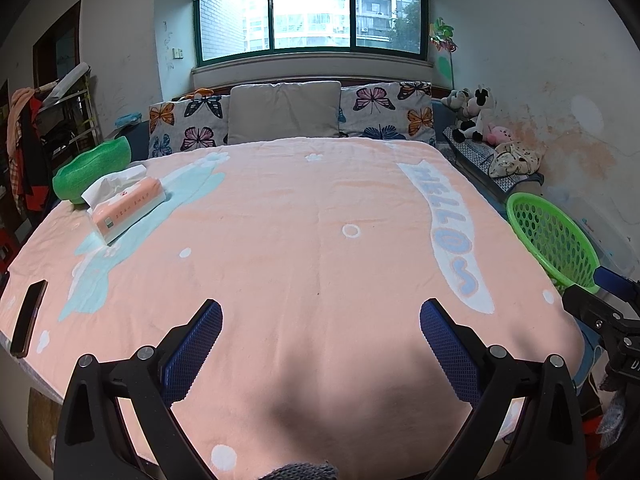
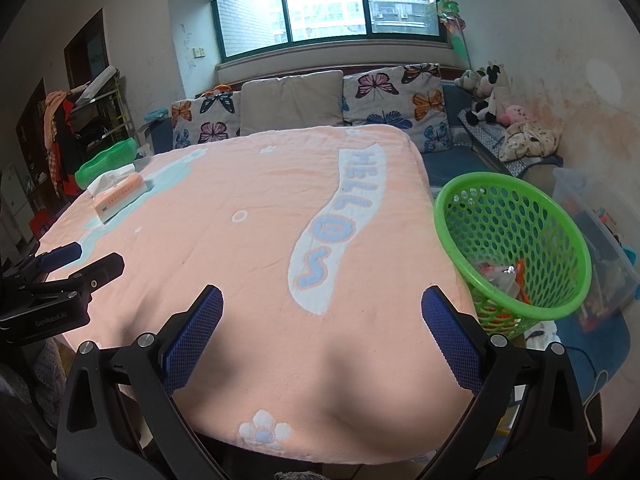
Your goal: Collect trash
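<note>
Peach towelling printed with "HELLO" covers the table [image 1: 320, 208], which stands before a cushioned bench under a window. No loose litter is observed on the cloth in either view; only a tissue pack [image 1: 128, 208], a green bowl [image 1: 92, 170] and a phone [image 1: 29, 316] are noted along the left edge, at about nine to ten o'clock.

The green basket [image 2: 516, 240] is found just off the table's right edge, at about three o'clock in the right wrist view. It is tilted — its mouth is turned up and toward the table, its axis leaning away to the lower right. Crumpled wrappers [image 2: 500, 276] are seen inside it.

The left gripper [image 1: 320, 332] and the right gripper [image 2: 322, 320] are both spread wide, and nothing is held by either.

Collection is judged to be at or near its end. A check of the cloth for remaining scraps is called for next; whether any remain out of view cannot be told.
</note>
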Tool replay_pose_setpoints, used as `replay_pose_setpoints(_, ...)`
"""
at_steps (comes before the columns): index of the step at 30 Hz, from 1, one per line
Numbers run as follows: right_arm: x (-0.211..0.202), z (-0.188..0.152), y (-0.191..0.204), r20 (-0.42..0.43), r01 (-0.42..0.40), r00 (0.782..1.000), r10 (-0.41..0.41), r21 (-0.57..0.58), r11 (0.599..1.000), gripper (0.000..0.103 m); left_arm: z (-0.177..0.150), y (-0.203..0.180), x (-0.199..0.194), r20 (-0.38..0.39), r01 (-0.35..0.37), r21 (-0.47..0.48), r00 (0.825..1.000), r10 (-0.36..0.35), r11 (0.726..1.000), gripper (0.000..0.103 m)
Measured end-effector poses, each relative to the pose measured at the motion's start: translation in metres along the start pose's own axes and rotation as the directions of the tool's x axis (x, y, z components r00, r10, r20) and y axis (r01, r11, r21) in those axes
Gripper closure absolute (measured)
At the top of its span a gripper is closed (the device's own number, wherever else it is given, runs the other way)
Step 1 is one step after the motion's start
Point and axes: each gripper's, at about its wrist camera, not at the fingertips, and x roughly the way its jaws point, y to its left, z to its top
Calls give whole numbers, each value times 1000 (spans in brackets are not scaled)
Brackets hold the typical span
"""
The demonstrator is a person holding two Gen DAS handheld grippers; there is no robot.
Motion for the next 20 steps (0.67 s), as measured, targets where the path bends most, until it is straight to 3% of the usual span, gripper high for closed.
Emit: replay_pose_setpoints(20, 2, -3, 6, -4, -3, 1000, 3, 2, 1000, 4, -2, 0, 0, -3, -17, -11, 1000, 17, 1000, 7)
